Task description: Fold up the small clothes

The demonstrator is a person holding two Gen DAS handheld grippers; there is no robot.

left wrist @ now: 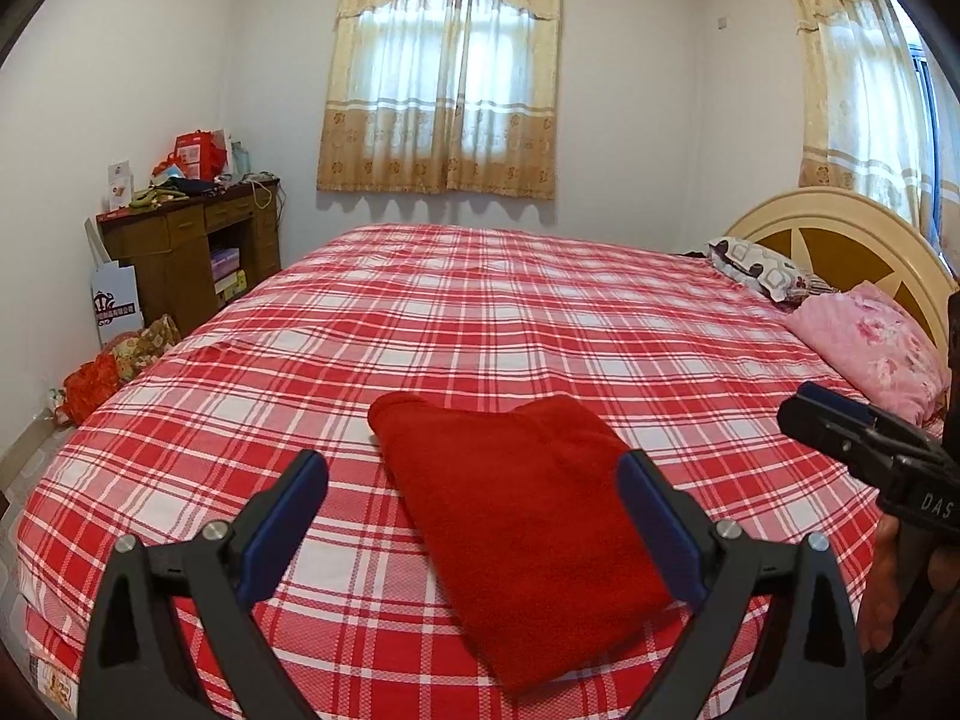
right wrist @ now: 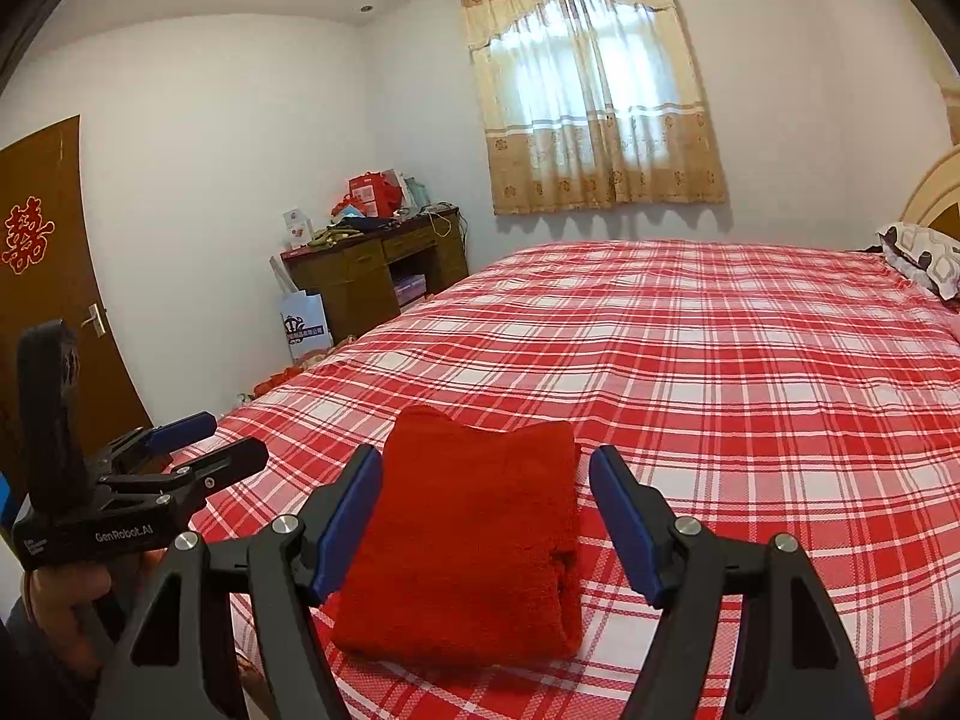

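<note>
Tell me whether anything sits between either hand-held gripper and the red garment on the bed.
Nothing visible does. The folded red garment lies alone on the plaid bedsheet. The right hand-held gripper hangs open just over its near end, and the left hand-held gripper, also open, has only bare sheet before it. The pillows lie far off by the headboard.

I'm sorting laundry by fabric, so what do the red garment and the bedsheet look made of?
Red garment: looks like fleece or terry, thick and matte, with a fuzzy nap and soft rounded folds. Bedsheet: probably woven cotton, thin and flat, with crisp plaid lines.
</note>
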